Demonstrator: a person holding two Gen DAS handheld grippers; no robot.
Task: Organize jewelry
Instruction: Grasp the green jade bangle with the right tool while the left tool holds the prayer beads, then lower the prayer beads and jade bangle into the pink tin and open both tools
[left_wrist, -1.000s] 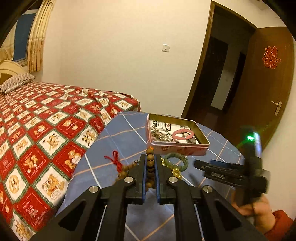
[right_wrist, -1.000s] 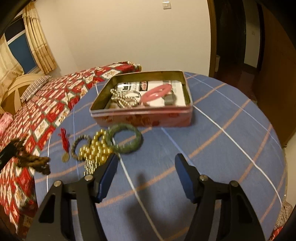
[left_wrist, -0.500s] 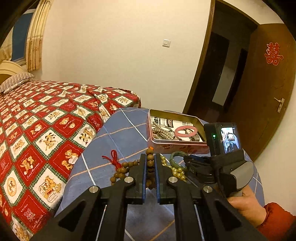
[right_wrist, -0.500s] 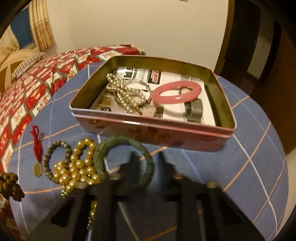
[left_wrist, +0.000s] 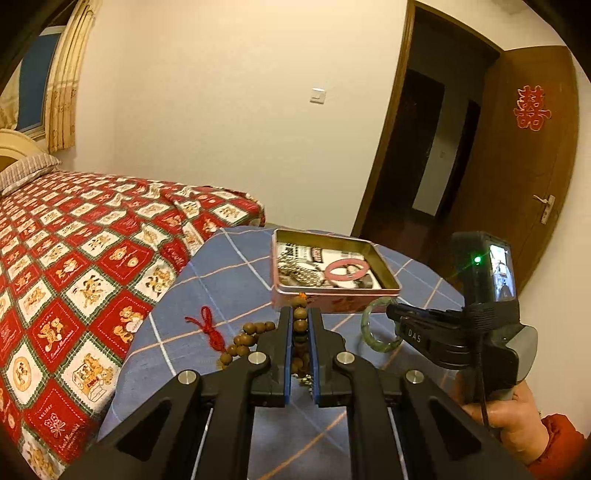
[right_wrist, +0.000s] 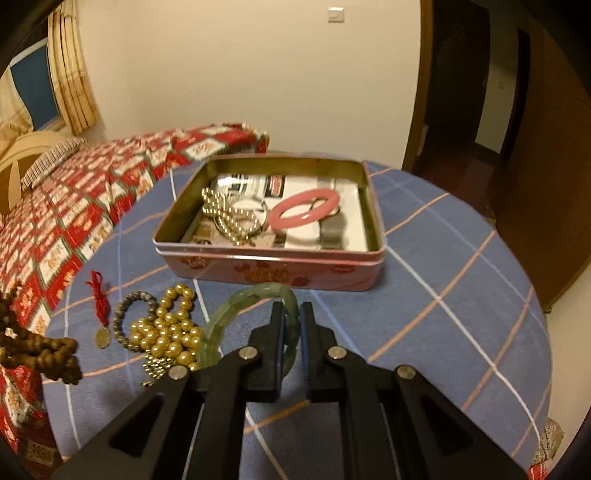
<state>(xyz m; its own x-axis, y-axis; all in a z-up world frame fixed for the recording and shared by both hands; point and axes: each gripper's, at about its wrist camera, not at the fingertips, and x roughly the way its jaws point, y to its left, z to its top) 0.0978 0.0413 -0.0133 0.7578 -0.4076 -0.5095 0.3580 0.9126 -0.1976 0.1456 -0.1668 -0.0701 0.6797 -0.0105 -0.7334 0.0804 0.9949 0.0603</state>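
From the left wrist view, the left gripper (left_wrist: 300, 332) has its jaws drawn narrow around a strand of brown wooden beads (left_wrist: 300, 325), the rest of which trails off to the left over the blue checked cloth on the round surface (left_wrist: 221, 280), beside a red knotted cord (left_wrist: 208, 326). Straight ahead stands the pink rectangular metal tin (left_wrist: 332, 295), open, with a pink bangle (left_wrist: 347, 268) and silvery beads inside. To the right the right gripper (left_wrist: 391, 314), held by a hand (left_wrist: 506, 421) in a red sleeve, pinches the green jade bangle (left_wrist: 376, 325) clear of the cloth and just before the tin's near wall; its camera block hides the surface edge behind it. A bed with a red patterned cover (left_wrist: 74, 258) presses close on the left; an open doorway lies beyond. From the right wrist view, the right gripper (right_wrist: 291, 328) has its jaws clamped on the green jade bangle (right_wrist: 236, 314), having just been closing on it. The tin (right_wrist: 273, 266) blocks the way forward, while bare cloth lies open to the right. Left of the bangle sit a heap of golden pearl beads (right_wrist: 166, 328), a grey bead bracelet (right_wrist: 127, 317) and a red-corded pendant (right_wrist: 99, 314). The wooden beads (right_wrist: 40, 350) hang at the left border, cut off and blurred.
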